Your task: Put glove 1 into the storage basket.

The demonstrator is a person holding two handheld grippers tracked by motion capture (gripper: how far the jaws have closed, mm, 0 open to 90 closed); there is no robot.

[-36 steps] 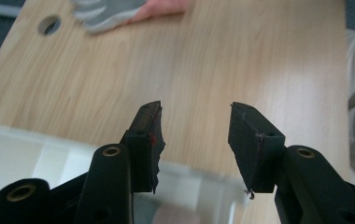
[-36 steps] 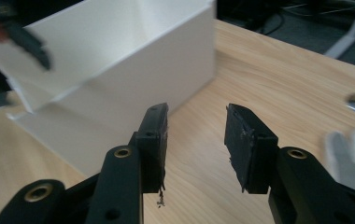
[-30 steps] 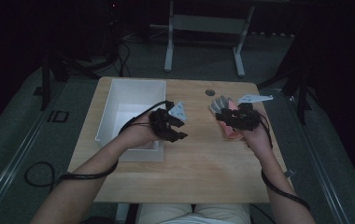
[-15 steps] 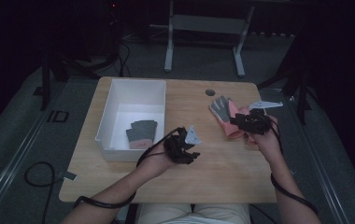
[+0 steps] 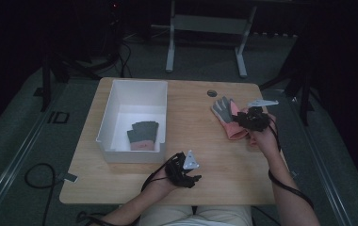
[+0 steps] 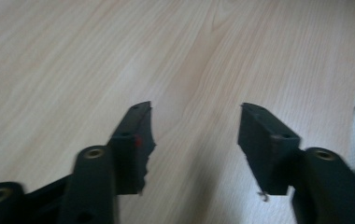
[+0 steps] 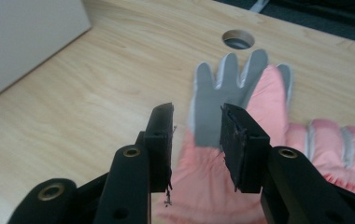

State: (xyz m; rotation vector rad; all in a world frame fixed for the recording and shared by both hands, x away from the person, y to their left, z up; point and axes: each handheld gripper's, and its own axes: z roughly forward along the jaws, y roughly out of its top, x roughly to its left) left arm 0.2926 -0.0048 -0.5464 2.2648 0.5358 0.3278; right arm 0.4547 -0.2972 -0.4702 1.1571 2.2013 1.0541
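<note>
Black jaws of the right gripper (image 7: 196, 140) are seen rising from the bottom of the right gripper view, parted by a modest gap and having just been closing a little; between them the grey palm of a pink glove (image 7: 222, 135) is framed, but whether the pads press on the fabric cannot be told. In the high view the right gripper (image 5: 251, 118) is found at the right of the frame, held over the gloves at the right part of the worktop (image 5: 200, 122).

Two gloves are shown lying together there. The upper one is laid palm up, with grey fingers spread toward a round hole (image 7: 237, 39) in the worktop and a pink cuff toward the bottom of the frame. A second pink glove (image 7: 334, 140) is seen at the right edge, touching the first, with pale stripes between its padded fingers.

The left gripper (image 6: 194, 135) is shown with its jaws spread wide, having just been opening, and nothing is held between them; bare pale wood is seen beyond. In the high view the left gripper (image 5: 186, 172) is placed low in the frame, near the worktop's near edge.

A white bin (image 5: 120, 94) is set at the left of the worktop, and a dark grey folded glove (image 5: 143, 134) with a pink cuff is laid inside it.
</note>
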